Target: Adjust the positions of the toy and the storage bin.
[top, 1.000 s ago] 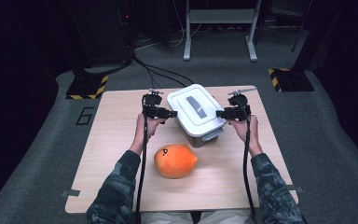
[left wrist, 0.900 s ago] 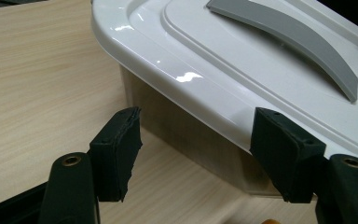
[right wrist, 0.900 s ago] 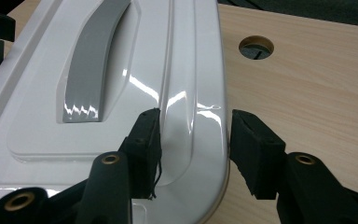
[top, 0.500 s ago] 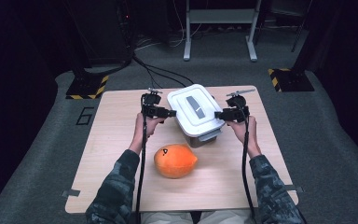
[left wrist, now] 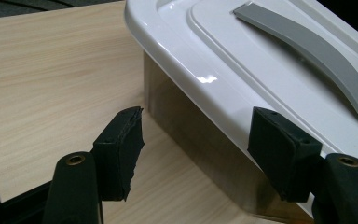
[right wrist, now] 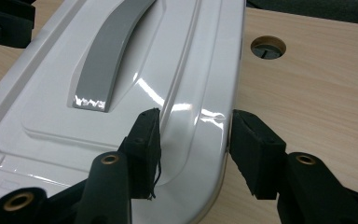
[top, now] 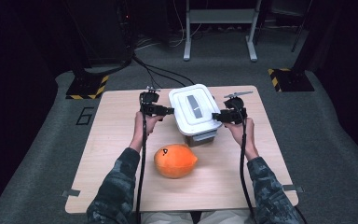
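Dark floor and black stands ring a pale wooden table, and the white lid of a storage box sits at the upper middle of the high view, with an orange plush toy lying lower in the frame, well apart from both tools.

Both grippers flank that lid. At its left edge, the left gripper has 1 pad under the rim and 1 over it, a gap showing on each side, so its jaws are open and not yet pinching. At the right edge, the right gripper brackets the lid's rim with 1 pad on top of the lid and the other outside the rim; I cannot tell whether they press.

To lift well, I judge both pairs should bite the rim at matching spots, then rise together and level, so the lid does not tip or drag the box.

Its grey walls are translucent, but what is inside cannot be made out.
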The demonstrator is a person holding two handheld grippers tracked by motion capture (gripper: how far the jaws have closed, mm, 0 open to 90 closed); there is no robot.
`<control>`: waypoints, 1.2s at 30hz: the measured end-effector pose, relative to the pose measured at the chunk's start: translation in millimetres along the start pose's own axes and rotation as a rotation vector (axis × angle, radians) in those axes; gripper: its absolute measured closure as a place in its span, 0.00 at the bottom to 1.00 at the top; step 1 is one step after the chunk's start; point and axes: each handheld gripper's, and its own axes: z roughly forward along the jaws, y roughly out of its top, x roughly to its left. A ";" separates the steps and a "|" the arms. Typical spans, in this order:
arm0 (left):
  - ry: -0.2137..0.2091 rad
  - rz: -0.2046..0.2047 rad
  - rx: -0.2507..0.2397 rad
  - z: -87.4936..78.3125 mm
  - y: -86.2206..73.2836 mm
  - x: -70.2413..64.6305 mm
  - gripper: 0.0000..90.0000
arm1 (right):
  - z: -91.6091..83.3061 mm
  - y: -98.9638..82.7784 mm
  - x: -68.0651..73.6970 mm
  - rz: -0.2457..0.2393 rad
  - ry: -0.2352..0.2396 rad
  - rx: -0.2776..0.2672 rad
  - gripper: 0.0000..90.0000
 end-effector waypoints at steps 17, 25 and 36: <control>0.008 -0.054 -0.013 5.6 -1.9 19.8 0.37 | 5.7 -0.1 12.6 0.006 0.002 -0.016 0.58; 0.011 -0.062 -0.013 7.2 -0.6 24.4 0.37 | 7.8 -0.6 16.9 0.026 -0.004 -0.026 0.58; 0.011 -0.086 -0.019 8.2 -0.2 30.9 0.35 | 10.7 -0.4 22.2 0.014 -0.005 -0.035 0.57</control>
